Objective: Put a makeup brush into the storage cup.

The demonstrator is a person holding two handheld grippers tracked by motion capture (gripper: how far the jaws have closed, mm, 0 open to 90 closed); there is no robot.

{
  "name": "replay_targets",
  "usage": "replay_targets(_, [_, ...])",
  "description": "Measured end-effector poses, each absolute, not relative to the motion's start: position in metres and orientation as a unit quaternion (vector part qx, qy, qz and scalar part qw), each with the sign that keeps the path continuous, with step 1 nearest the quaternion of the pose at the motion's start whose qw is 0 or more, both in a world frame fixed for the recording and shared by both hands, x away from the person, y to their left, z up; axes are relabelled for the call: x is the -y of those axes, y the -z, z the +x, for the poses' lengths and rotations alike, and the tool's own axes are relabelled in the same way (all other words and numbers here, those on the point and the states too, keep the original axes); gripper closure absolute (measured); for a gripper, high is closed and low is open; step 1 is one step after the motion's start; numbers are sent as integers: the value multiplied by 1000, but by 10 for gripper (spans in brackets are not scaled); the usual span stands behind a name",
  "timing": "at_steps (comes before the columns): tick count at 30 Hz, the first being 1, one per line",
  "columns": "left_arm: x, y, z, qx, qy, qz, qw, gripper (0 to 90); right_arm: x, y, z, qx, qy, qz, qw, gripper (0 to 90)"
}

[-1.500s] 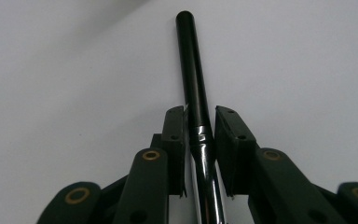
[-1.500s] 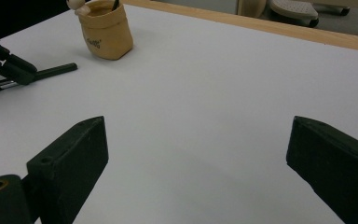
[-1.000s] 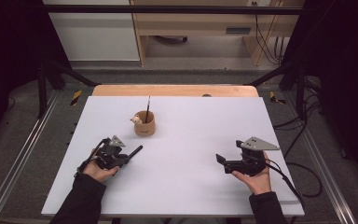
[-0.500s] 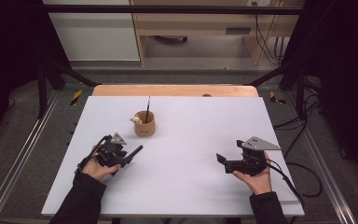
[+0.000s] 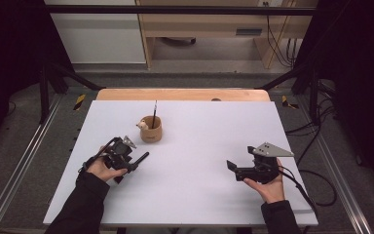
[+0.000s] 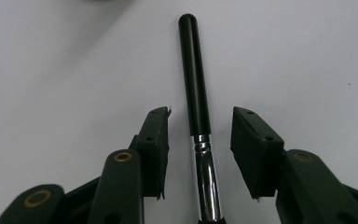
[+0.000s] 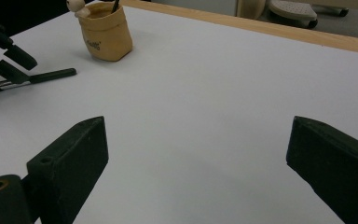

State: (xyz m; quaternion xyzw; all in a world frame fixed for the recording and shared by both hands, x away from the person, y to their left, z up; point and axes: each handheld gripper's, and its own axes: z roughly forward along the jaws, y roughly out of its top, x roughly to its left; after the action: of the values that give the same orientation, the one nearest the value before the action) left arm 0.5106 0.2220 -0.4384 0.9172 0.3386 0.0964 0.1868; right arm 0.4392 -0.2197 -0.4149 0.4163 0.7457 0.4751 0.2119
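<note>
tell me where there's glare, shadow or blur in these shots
High view: even light on the white table, dark surroundings, the cup small and soft. Left gripper view: a bright glare streak on the brush's metal ferrule, with the left claw sharp. Right gripper view: the right claw's near pads are slightly blurred, and the cup throws a soft shadow.

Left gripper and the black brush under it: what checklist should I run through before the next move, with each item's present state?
1. Left gripper jaws apart: ok, they have just been opening.
2. Black brush between the jaws: ok, its metal ferrule sits in the gap.
3. Pads free of the brush: ok, white table shows on both sides of it.
4. Brush lying flat on the table: ok.
5. Tan pouch upright, one brush inside: ok.
6. Right gripper open, nothing between its jaws: ok.
</note>
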Motion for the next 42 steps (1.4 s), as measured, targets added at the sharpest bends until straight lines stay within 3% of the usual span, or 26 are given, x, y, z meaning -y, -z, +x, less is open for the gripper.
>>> replay_targets(30, [-219, 447, 513, -333, -58, 927, 161, 774, 219, 416, 440, -749, -471, 416, 209, 60])
replay_targets(42, [-218, 446, 512, -313, -63, 934, 159, 784, 218, 417, 441, -750, -470, 416, 209, 60])
